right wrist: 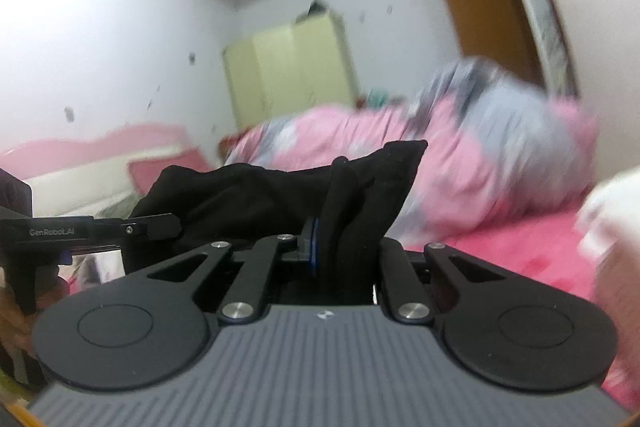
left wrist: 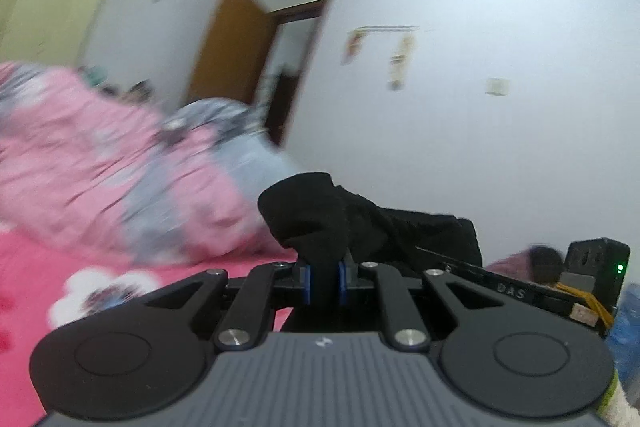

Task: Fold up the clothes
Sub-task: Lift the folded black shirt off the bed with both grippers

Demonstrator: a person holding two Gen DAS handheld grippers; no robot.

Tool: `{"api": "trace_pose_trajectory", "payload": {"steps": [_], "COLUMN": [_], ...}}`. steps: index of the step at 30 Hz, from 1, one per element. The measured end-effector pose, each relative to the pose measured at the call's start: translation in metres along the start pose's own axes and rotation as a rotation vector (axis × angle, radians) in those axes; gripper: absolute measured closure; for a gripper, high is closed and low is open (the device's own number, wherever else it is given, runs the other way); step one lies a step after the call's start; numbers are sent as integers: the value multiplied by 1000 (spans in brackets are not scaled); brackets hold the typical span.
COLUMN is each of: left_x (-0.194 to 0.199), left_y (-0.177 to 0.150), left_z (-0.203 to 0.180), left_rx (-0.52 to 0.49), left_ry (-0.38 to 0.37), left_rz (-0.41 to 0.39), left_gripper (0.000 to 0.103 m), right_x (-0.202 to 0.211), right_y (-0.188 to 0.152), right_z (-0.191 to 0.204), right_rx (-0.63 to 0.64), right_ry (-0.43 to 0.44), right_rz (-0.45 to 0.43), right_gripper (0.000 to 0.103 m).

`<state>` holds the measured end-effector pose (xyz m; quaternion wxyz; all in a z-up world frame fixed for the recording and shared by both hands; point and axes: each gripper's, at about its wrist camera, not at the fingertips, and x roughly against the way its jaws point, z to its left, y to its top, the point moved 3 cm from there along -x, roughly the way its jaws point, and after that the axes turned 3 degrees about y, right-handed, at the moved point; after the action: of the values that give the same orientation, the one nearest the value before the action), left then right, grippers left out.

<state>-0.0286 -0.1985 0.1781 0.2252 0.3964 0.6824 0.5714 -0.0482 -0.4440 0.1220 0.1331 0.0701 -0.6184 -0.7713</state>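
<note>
Right gripper [right wrist: 325, 247] is clamped on a bunched fold of black garment [right wrist: 256, 195]; the blue pad [right wrist: 313, 247] presses into the cloth. The garment stretches left to the left gripper [right wrist: 160, 225], which also pinches it. Fabric hangs between the two, off the bed. Behind: pink bedsheet [right wrist: 520, 251], rumpled pink-and-grey quilt [right wrist: 460, 155], pale green wardrobe [right wrist: 288, 75], brown door [right wrist: 488, 7], white wall [right wrist: 100, 27]. Background is motion-blurred. A white blurred shape sits at the right edge; can't tell what it is.
</note>
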Motion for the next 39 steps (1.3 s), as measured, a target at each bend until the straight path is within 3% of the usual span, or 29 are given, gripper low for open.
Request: {"api": "trace_pose_trajectory", "payload": {"steps": [7, 12, 18, 25, 30, 39], "left_x": [-48, -101, -168, -239, -265, -297], "left_y": [41, 43, 33, 15, 4, 2], "left_z": [-124, -198, -247, -262, -250, -202], "left_rx": [-147, -198, -196, -163, -153, -80], "left_ry": [-215, -271, -330, -335, -311, -254], "left_rz": [-90, -89, -58, 3, 32, 79], "left_gripper": [90, 91, 91, 91, 91, 91], "right_x": [106, 160, 195, 197, 179, 124], "right_y": [90, 134, 160, 167, 163, 160], "right_z": [-36, -83, -144, -219, -264, -294], "right_rx": [207, 295, 365, 347, 284, 251], "right_ry": [-214, -379, -509, -537, -510, -441], "right_rz": [-169, -218, -244, -240, -225, -126], "right_gripper": [95, 95, 95, 95, 95, 95]}}
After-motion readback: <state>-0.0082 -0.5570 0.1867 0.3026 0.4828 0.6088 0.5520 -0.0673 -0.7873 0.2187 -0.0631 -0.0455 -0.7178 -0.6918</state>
